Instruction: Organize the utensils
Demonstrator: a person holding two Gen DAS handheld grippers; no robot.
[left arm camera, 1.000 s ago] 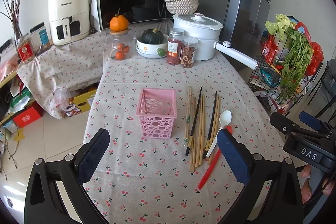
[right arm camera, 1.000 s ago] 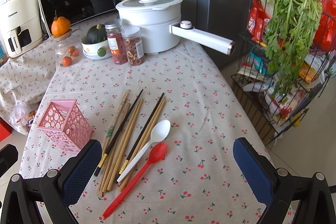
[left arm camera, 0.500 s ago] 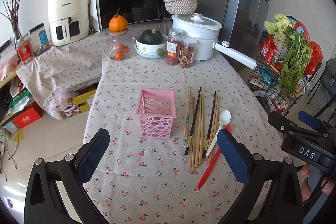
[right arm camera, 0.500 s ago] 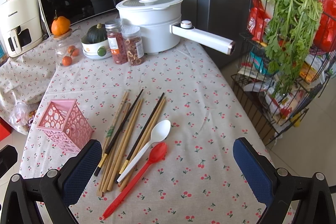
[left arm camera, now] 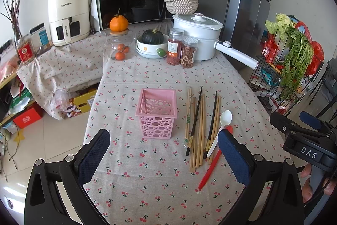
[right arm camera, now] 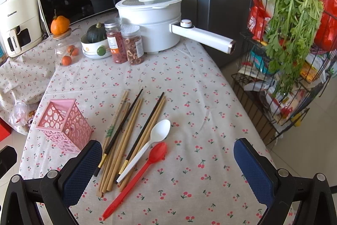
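Note:
A pink openwork basket [left arm camera: 156, 112] stands upright and empty on the cherry-print tablecloth [left arm camera: 137, 172]; it also shows in the right wrist view [right arm camera: 64, 127]. To its right lie several wooden and black chopsticks [left arm camera: 199, 128] [right arm camera: 124, 134], a white spoon [left arm camera: 220, 131] [right arm camera: 147, 147] and a red spoon [left arm camera: 210, 166] [right arm camera: 139, 174]. My left gripper [left arm camera: 164, 156] is open and empty, hovering above the table in front of the basket. My right gripper [right arm camera: 168, 170] is open and empty, above the spoons; its body shows at the right edge of the left wrist view [left arm camera: 303, 140].
At the table's far end stand a white pot with a long handle [right arm camera: 160, 20], two jars [right arm camera: 126, 46], a bowl with a squash [left arm camera: 152, 44] and a glass jar with oranges [left arm camera: 120, 45]. A microwave [left arm camera: 134, 1] is behind. A wire rack with greens [right arm camera: 290, 45] stands right of the table.
The left wrist view has shifted very slightly; the right gripper seen in it has edged a little. Nothing on the table has moved.

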